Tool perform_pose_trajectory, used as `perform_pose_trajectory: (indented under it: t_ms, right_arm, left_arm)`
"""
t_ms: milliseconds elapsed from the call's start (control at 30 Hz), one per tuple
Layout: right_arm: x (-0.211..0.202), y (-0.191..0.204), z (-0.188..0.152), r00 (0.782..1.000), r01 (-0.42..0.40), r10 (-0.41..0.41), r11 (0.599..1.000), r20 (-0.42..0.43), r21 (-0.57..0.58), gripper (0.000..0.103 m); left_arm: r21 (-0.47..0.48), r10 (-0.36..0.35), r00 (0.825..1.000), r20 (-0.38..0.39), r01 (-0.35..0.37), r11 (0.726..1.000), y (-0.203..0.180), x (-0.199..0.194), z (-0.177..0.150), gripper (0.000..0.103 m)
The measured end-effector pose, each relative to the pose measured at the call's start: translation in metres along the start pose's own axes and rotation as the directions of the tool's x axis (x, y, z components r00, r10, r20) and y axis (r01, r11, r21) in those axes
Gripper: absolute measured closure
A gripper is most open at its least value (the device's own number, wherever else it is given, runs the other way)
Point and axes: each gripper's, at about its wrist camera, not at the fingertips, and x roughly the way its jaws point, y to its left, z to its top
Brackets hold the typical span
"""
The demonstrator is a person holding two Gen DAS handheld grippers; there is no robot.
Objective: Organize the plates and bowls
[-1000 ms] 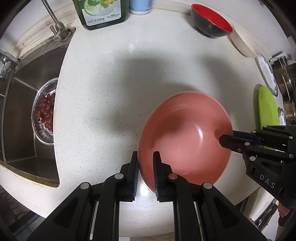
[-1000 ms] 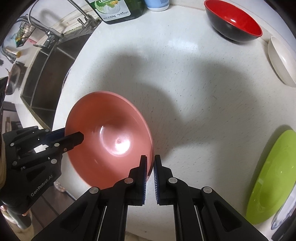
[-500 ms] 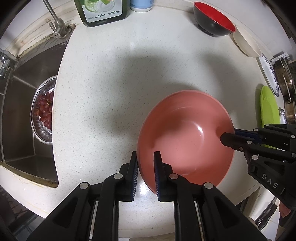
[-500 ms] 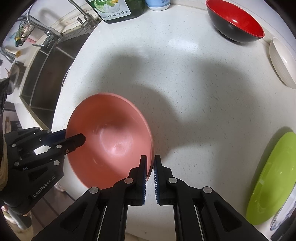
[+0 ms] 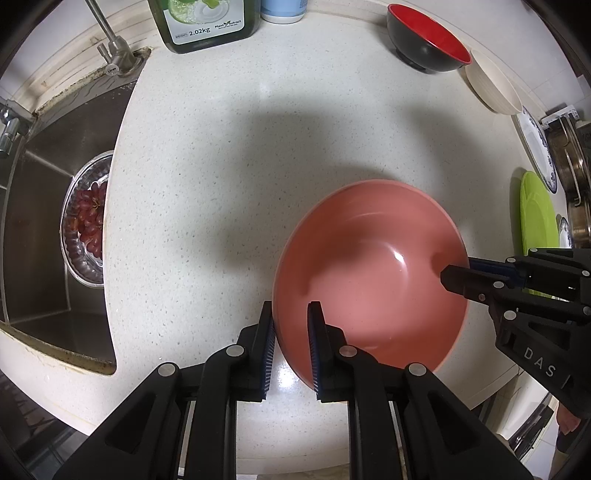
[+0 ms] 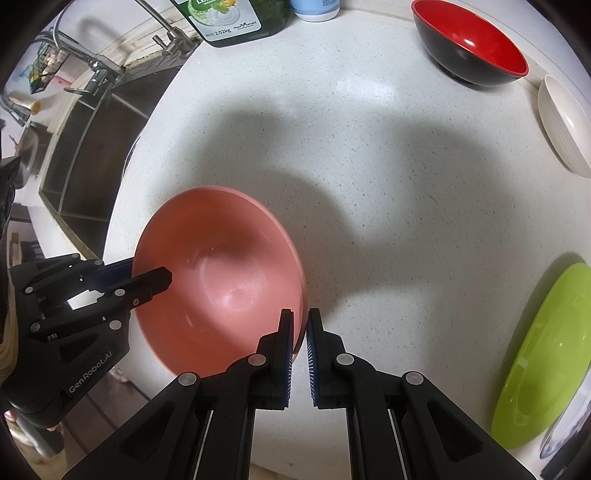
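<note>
Counter (image 5: 229, 155) is white speckled stone, sink (image 5: 48, 221) at its left with a dish of grapes (image 5: 88, 221) sitting in it. Pink bowl (image 5: 369, 273) is held over the near right part of the counter, close to the front edge, pinched from two opposite sides. Left gripper (image 5: 290, 325) has its jaws clamped on the bowl's left rim, one finger outside the wall and one inside. Right gripper (image 6: 298, 332) grips the opposite rim the same way, jaws nearly together with only the thin wall between them. Whether the bowl's base touches the counter or hangs just above it, cannot tell. Green plate (image 6: 546, 354) lies near on the right, red-and-black bowl (image 6: 469, 48) and white bowl (image 6: 565, 122) sit far back right, well apart from the pink one. Soap bottle (image 5: 207, 22) stands at the back. Main risk: both grips are narrow rim pinches on a smooth glossy wall, so if the two hands drift apart or tilt unevenly the bowl could slide out of one pair of pads and swing or drop. It hangs near the front edge, so a slip could send it off the counter. If one gripper lets go first, the other would carry the full weight from one side, and the bowl could rotate in its pads. A move toward the right could clip the green plate.
</note>
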Motion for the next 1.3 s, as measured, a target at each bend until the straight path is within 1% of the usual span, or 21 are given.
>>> perform_pose_trajectory:
  t_ms: [133, 233, 333, 400, 467, 533, 600, 633, 700, 800, 867, 900, 967, 1000, 1033, 1067, 1100, 1133, 1200, 1233, 1300]
  right_arm:
    - [0.000, 0.000, 0.000, 1.000, 0.000, 0.000, 1.000, 0.000, -0.001, 0.094]
    - [0.000, 0.000, 0.000, 1.000, 0.001, -0.001, 1.000, 0.001, -0.004, 0.094]
    - [-0.001, 0.001, -0.001, 1.000, 0.003, -0.003, 1.000, 0.012, -0.010, 0.094]
    - [-0.001, 0.002, -0.002, 1.000, 0.009, -0.008, 1.000, 0.022, -0.022, 0.093]
    - [-0.002, 0.003, -0.002, 0.999, 0.024, -0.024, 0.999, 0.036, -0.027, 0.093]
    - [-0.004, 0.003, -0.003, 0.998, 0.038, -0.037, 0.999, 0.043, -0.028, 0.088]
    - [-0.006, 0.003, -0.003, 0.997, 0.047, -0.046, 0.998, 0.057, -0.028, 0.075]
    - [-0.007, 0.002, -0.003, 0.996, 0.062, -0.060, 0.998, 0.068, -0.028, 0.072]
    - [-0.011, 0.001, -0.004, 0.993, 0.075, -0.073, 0.997, 0.089, -0.028, 0.069]
    - [-0.021, -0.001, -0.009, 0.987, 0.090, -0.087, 0.996, 0.133, -0.016, 0.066]
    - [-0.034, -0.002, -0.017, 0.974, 0.120, -0.117, 0.993, 0.191, -0.004, 0.066]
    - [-0.043, -0.002, -0.024, 0.962, 0.143, -0.141, 0.990, 0.233, 0.009, 0.066]
    - [-0.059, 0.000, -0.037, 0.938, 0.167, -0.165, 0.986, 0.304, 0.020, 0.066]
    - [-0.070, 0.001, -0.049, 0.916, 0.188, -0.189, 0.981, 0.354, 0.038, 0.065]
    - [-0.076, 0.000, -0.054, 0.905, 0.191, -0.194, 0.980, 0.378, 0.046, 0.062]
    - [-0.084, -0.001, -0.065, 0.885, 0.193, -0.202, 0.979, 0.419, 0.064, 0.055]
    - [-0.090, -0.002, -0.074, 0.869, 0.193, -0.211, 0.977, 0.447, 0.085, 0.049]
    - [-0.095, -0.002, -0.084, 0.850, 0.188, -0.216, 0.976, 0.480, 0.105, 0.048]
    - [-0.103, -0.004, -0.104, 0.814, 0.194, -0.240, 0.971, 0.530, 0.142, 0.045]
    - [-0.105, -0.005, -0.111, 0.800, 0.197, -0.250, 0.968, 0.545, 0.155, 0.043]
    - [-0.107, -0.008, -0.131, 0.762, 0.199, -0.288, 0.957, 0.580, 0.212, 0.035]
  left_arm:
    - [0.002, 0.000, 1.000, 0.001, 0.000, 1.000, 0.001, 0.000, 0.000, 0.085]
    - [0.008, -0.004, 1.000, 0.000, 0.004, 1.000, 0.000, 0.000, -0.001, 0.081]
    - [0.020, 0.007, 1.000, 0.006, -0.007, 1.000, -0.002, 0.000, 0.000, 0.073]
    - [0.021, 0.020, 1.000, 0.012, -0.020, 1.000, -0.002, 0.000, 0.000, 0.061]
    - [0.016, 0.033, 0.999, 0.020, -0.033, 0.999, -0.001, 0.000, 0.000, 0.055]
    - [0.016, 0.044, 0.999, 0.029, -0.044, 0.999, 0.000, -0.001, 0.000, 0.050]
    - [0.019, 0.054, 0.998, 0.041, -0.054, 0.998, 0.001, -0.003, -0.001, 0.047]
    - [0.020, 0.071, 0.996, 0.052, -0.072, 0.997, 0.000, -0.005, -0.002, 0.047]
    - [0.025, 0.104, 0.992, 0.078, -0.106, 0.994, 0.000, -0.010, -0.004, 0.042]
    - [0.016, 0.138, 0.979, 0.148, -0.142, 0.990, -0.002, -0.024, -0.013, 0.041]
    - [0.015, 0.167, 0.959, 0.229, -0.175, 0.984, -0.006, -0.040, -0.022, 0.040]
    - [0.022, 0.174, 0.948, 0.266, -0.186, 0.982, -0.009, -0.047, -0.027, 0.035]
    - [0.027, 0.194, 0.916, 0.351, -0.217, 0.976, -0.017, -0.063, -0.040, 0.034]
    - [0.030, 0.192, 0.903, 0.384, -0.220, 0.975, -0.022, -0.069, -0.044, 0.034]
    - [0.031, 0.194, 0.887, 0.419, -0.227, 0.973, -0.025, -0.075, -0.050, 0.034]
    - [0.032, 0.194, 0.869, 0.455, -0.233, 0.972, -0.030, -0.081, -0.058, 0.034]
    - [0.039, 0.185, 0.854, 0.487, -0.233, 0.972, -0.034, -0.087, -0.066, 0.033]
    - [0.041, 0.184, 0.844, 0.504, -0.237, 0.971, -0.035, -0.090, -0.068, 0.032]
    - [0.037, 0.193, 0.804, 0.563, -0.258, 0.965, -0.042, -0.097, -0.082, 0.031]
    - [0.038, 0.190, 0.791, 0.581, -0.260, 0.965, -0.042, -0.099, -0.089, 0.031]
    - [0.038, 0.183, 0.768, 0.613, -0.260, 0.965, -0.047, -0.102, -0.101, 0.027]
